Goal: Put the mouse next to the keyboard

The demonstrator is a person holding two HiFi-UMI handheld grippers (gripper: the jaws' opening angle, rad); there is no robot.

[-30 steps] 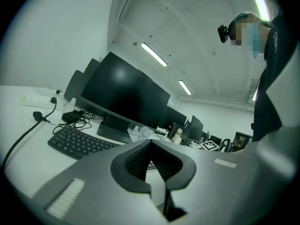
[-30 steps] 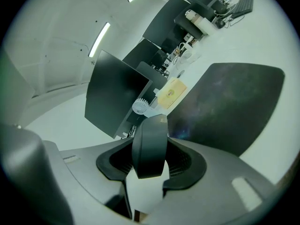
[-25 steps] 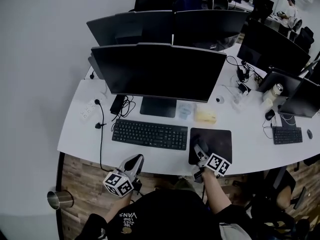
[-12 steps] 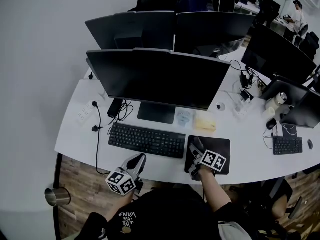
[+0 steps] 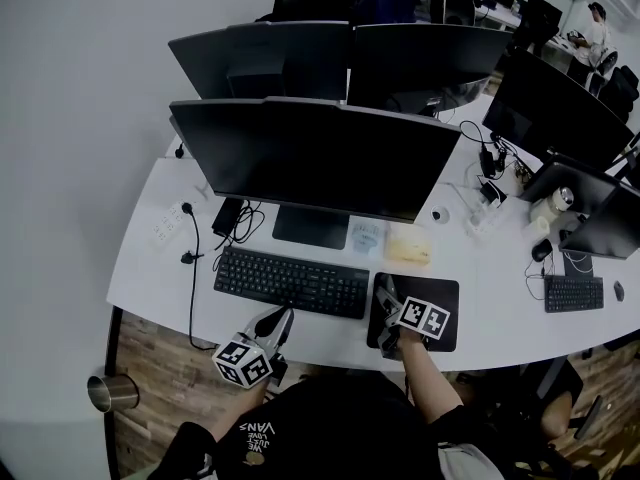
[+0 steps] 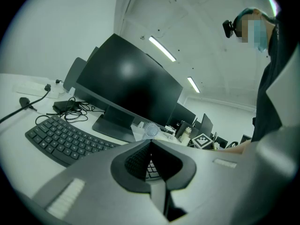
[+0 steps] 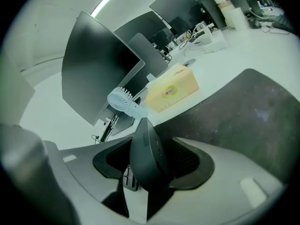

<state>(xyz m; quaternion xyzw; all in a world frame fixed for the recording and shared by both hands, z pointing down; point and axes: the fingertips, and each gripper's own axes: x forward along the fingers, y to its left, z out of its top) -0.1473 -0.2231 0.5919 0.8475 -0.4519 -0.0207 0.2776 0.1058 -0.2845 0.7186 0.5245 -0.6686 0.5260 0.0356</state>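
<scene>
One mouse point(image 7: 146, 156), loose between the right gripper's point(image 7: 149, 159) just-opened jaws at the mouse pad's point(image 5: 440, 306) left edge beside the keyboard point(image 5: 290, 281); left gripper point(image 6: 150, 143) clenched at the worktop's point(image 5: 150, 268) near edge.

White curved desk point(image 5: 150, 273), black keyboard point(image 5: 290, 281) beside dark mouse pad point(image 5: 442, 286); monitor stand point(image 5: 312, 228), tissue box point(image 5: 405, 250), power strip point(image 5: 166, 226) behind

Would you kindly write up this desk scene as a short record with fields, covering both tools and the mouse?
Right tool: jaws have just been opening; pads seem clear of the mouse
Mouse: tilted, between the right tool's jaws
Left tool: jaws together, empty, in front of the keyboard
Mouse pad: dark, just right of the keyboard, under the right tool
Task status: mouse at the pad's left side, beside the keyboard; release seems under way
</scene>
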